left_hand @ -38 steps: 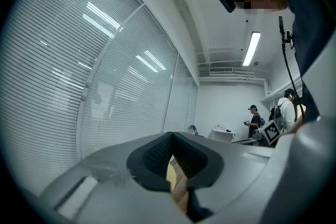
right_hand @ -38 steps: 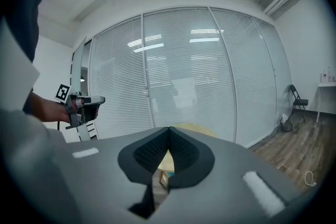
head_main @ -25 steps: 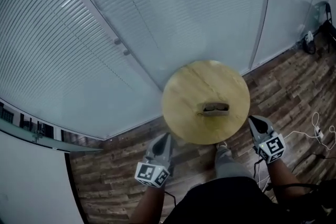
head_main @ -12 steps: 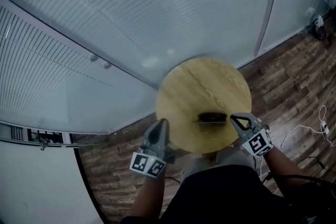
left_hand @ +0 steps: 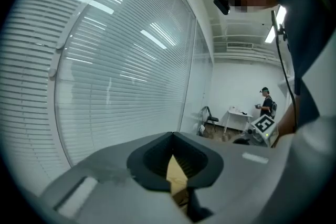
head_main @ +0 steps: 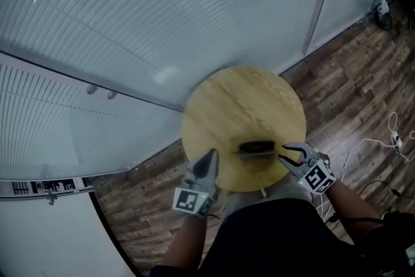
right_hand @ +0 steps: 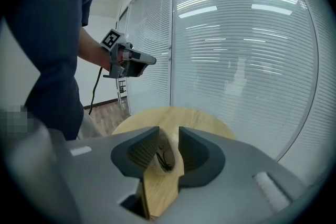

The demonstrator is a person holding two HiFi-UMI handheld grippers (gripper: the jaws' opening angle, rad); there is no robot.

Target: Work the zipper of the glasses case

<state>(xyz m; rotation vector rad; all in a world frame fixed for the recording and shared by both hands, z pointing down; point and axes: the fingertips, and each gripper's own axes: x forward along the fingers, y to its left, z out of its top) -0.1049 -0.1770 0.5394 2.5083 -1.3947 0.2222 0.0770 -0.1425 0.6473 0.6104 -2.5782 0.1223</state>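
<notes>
A dark glasses case [head_main: 257, 148] lies on the round wooden table [head_main: 240, 100], near its front edge. My right gripper [head_main: 283, 156] hovers just off the case's right end, and its jaws are opening with a small gap. In the right gripper view the case's end [right_hand: 163, 157] shows just beyond the gap of that gripper [right_hand: 169, 136], and the pads do not press on it. My left gripper [head_main: 210, 155] is shut and empty at the table's front-left edge, apart from the case. Its closed jaws [left_hand: 172, 136] point across the room.
A glass wall with blinds [head_main: 162, 23] curves behind the table. Wooden floor [head_main: 350, 94] surrounds it, with white cables [head_main: 389, 139] at the right. The person's legs stand close against the table's front. Far off are a person [left_hand: 266, 99] and a white desk [left_hand: 239, 113].
My right gripper came in from beside the table to the case's right end, and its jaws parted. The left gripper rose to the table's front-left edge. The head view shifted.
</notes>
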